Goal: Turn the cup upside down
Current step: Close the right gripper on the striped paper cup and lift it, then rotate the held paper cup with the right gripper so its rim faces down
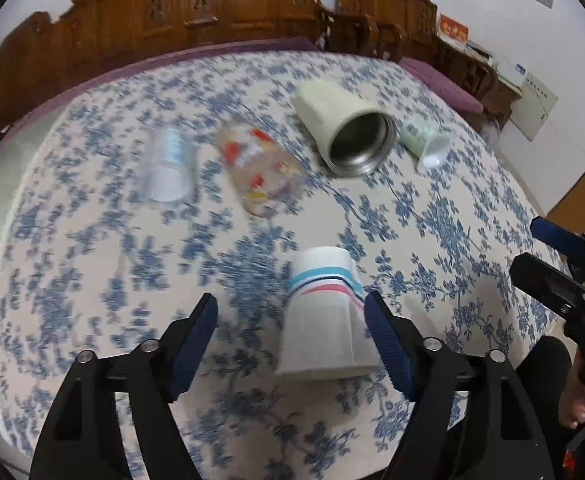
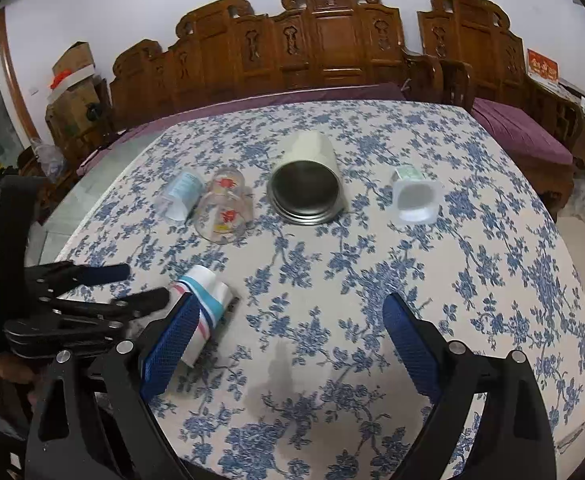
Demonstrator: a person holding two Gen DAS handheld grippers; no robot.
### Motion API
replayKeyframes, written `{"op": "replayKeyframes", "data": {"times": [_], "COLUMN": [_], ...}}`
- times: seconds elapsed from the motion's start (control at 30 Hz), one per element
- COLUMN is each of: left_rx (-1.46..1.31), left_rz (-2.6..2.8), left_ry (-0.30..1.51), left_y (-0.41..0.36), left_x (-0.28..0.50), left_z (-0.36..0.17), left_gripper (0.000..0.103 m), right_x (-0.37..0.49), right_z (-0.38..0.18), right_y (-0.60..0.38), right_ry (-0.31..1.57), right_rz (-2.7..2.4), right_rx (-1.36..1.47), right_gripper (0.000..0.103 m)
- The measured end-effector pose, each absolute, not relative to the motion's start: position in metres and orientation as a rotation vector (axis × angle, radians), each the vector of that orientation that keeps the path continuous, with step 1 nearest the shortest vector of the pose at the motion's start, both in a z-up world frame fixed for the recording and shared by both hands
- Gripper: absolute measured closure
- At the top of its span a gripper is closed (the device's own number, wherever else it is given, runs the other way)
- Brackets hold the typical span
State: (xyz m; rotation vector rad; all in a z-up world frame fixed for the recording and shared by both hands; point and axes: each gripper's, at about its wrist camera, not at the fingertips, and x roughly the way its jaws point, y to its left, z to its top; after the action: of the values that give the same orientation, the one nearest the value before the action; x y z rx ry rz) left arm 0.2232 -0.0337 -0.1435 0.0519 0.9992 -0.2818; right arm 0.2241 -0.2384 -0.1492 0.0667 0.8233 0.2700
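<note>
A white paper cup with teal, pink and dark stripes (image 1: 324,316) stands upside down on the floral tablecloth, rim on the cloth. My left gripper (image 1: 292,332) is open; the cup sits between its blue pads, close to the right pad (image 1: 388,344) and apart from the left one. In the right wrist view the cup (image 2: 202,304) is at the lower left, partly behind my right gripper's left pad (image 2: 168,344). My right gripper (image 2: 288,344) is open and empty above the cloth. The left gripper (image 2: 104,292) also shows there.
Lying on their sides further back: a clear plastic cup (image 1: 168,168), a glass with red prints (image 1: 260,172), a cream steel-lined mug (image 1: 344,132) and a small green-white cup (image 1: 424,140). Carved wooden benches (image 2: 324,48) stand behind the table (image 2: 472,280). The right gripper (image 1: 564,276) is at the right edge.
</note>
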Motion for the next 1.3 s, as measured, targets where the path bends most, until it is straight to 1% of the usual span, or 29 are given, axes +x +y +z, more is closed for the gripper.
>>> {"op": "replayKeyframes", "data": {"times": [0.07, 0.2, 0.27, 0.4, 0.6, 0.77, 0.83, 1.03, 1.23, 1.3], "left_rx": [0.043, 0.040, 0.055, 0.081, 0.065, 0.046, 0.041, 0.043, 0.036, 0.035], "left_rz": [-0.257, -0.208, -0.180, -0.149, -0.127, -0.118, -0.115, -0.118, -0.115, -0.119], "left_ry": [0.961, 0.906, 0.871, 0.823, 0.782, 0.786, 0.793, 0.805, 0.826, 0.829], "left_y": [-0.019, 0.008, 0.020, 0.038, 0.061, 0.075, 0.078, 0.082, 0.085, 0.084], "left_x": [0.216, 0.206, 0.198, 0.187, 0.177, 0.176, 0.176, 0.175, 0.176, 0.175], "left_z": [-0.130, -0.109, -0.099, -0.085, -0.076, -0.080, -0.083, -0.089, -0.096, -0.097], "left_gripper": [0.017, 0.014, 0.009, 0.009, 0.009, 0.009, 0.009, 0.009, 0.009, 0.009], "right_x": [0.225, 0.228, 0.231, 0.242, 0.263, 0.283, 0.292, 0.310, 0.320, 0.321], "right_z": [-0.144, -0.137, -0.135, -0.139, -0.160, -0.186, -0.197, -0.218, -0.235, -0.241], "right_y": [-0.232, -0.217, -0.208, -0.191, -0.162, -0.141, -0.138, -0.134, -0.137, -0.142], "right_ry": [0.822, 0.838, 0.853, 0.912, 1.041, 1.174, 1.235, 1.361, 1.436, 1.457], "right_rz": [0.280, 0.304, 0.315, 0.338, 0.362, 0.365, 0.362, 0.326, 0.319, 0.321], "right_rx": [0.063, 0.054, 0.055, 0.070, 0.073, 0.123, 0.180, 0.259, 0.307, 0.333], "right_gripper": [0.009, 0.009, 0.009, 0.009, 0.009, 0.009, 0.011, 0.012, 0.012, 0.015]}}
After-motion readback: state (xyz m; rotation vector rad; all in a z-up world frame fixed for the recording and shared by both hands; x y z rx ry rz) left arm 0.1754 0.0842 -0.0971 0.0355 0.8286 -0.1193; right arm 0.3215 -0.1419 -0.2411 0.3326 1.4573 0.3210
